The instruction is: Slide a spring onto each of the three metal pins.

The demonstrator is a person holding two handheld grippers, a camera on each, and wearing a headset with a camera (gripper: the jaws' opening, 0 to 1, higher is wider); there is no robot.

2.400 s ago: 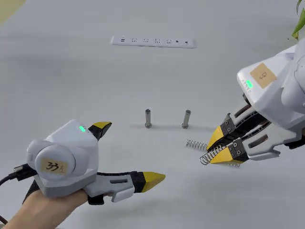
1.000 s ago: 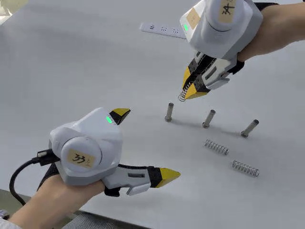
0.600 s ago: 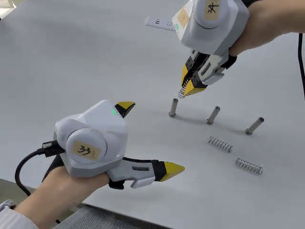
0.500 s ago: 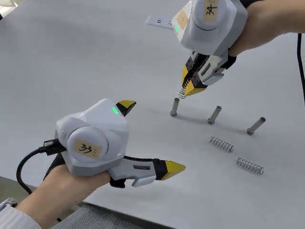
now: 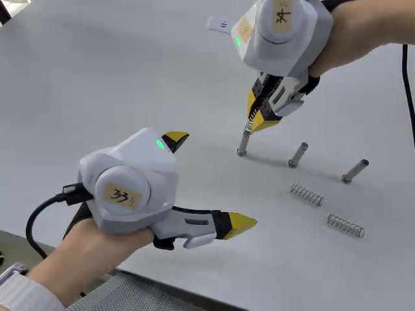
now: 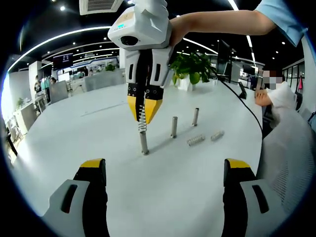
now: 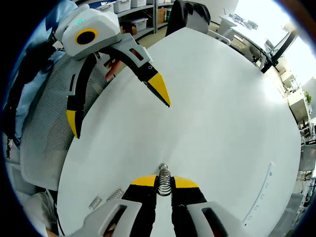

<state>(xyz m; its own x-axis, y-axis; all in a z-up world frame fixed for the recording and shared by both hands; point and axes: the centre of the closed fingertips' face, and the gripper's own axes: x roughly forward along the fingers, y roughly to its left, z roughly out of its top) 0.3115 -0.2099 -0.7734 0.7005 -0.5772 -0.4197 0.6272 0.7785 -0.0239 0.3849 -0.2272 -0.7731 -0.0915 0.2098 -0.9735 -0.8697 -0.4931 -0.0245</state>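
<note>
Your right gripper [image 5: 254, 123] has its jaws pinched narrow on a spring [image 6: 142, 120], which hangs upright with its lower end right at the top of the left-hand pin [image 5: 244, 142], as the head view shows the row standing on the white table [image 5: 97, 78]. Your left gripper [image 5: 213, 180] hovers nearer to you, its jaws spread wide with nothing between them. The middle pin [image 5: 297, 155] and the right-hand pin [image 5: 355, 171] stand bare, and a nearer loose spring [image 5: 345, 225] and a farther loose spring [image 5: 307, 194] lie flat on the table just in front of them.
</note>
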